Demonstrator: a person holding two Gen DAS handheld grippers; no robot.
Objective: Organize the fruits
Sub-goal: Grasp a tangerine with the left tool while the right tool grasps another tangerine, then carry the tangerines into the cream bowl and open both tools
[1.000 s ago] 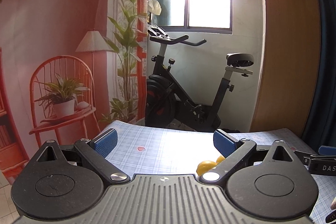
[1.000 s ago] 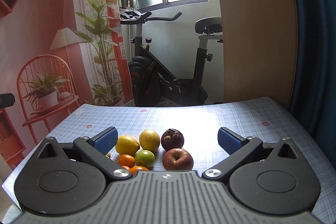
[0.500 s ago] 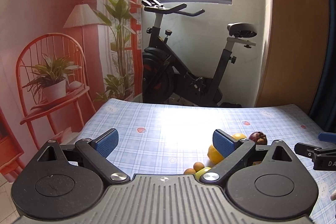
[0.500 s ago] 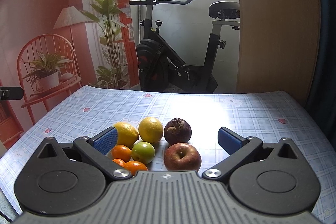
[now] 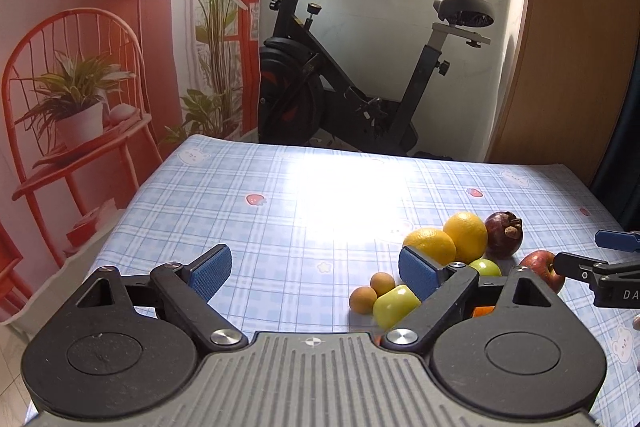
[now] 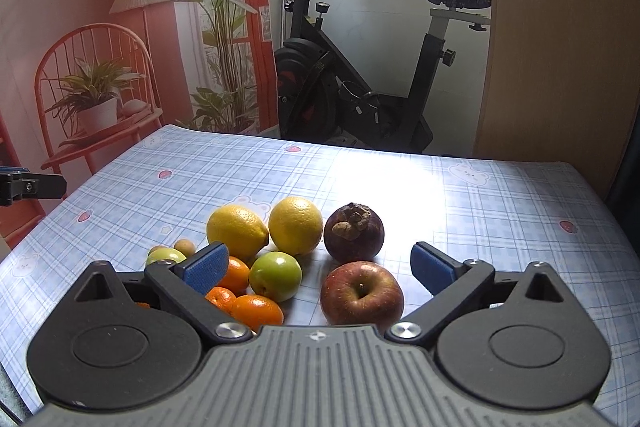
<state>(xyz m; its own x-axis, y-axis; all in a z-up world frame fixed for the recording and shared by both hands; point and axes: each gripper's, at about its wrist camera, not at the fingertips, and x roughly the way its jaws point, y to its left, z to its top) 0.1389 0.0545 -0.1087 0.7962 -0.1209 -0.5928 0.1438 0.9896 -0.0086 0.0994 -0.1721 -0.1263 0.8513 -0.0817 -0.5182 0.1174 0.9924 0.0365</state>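
A cluster of fruit lies on the blue checked tablecloth (image 6: 500,211). In the right wrist view I see a lemon (image 6: 237,231), a yellow orange (image 6: 295,225), a dark mangosteen (image 6: 353,233), a red apple (image 6: 362,293), a green apple (image 6: 276,275) and several small oranges (image 6: 256,311). My right gripper (image 6: 319,267) is open and empty, low over the table, with the red apple between its fingers. My left gripper (image 5: 314,270) is open and empty, left of the cluster; the lemon (image 5: 430,245), a green fruit (image 5: 396,302) and small brown fruits (image 5: 363,300) lie by its right finger.
An exercise bike (image 6: 360,67) stands beyond the table's far edge. A wooden panel (image 6: 560,27) is at the right, a red-toned wall mural (image 5: 80,67) at the left. The left half of the tablecloth (image 5: 240,195) holds no fruit.
Both grippers have tilted down and moved toward the table. The fruit cluster has come into fuller view and looks closer. Both stay open.
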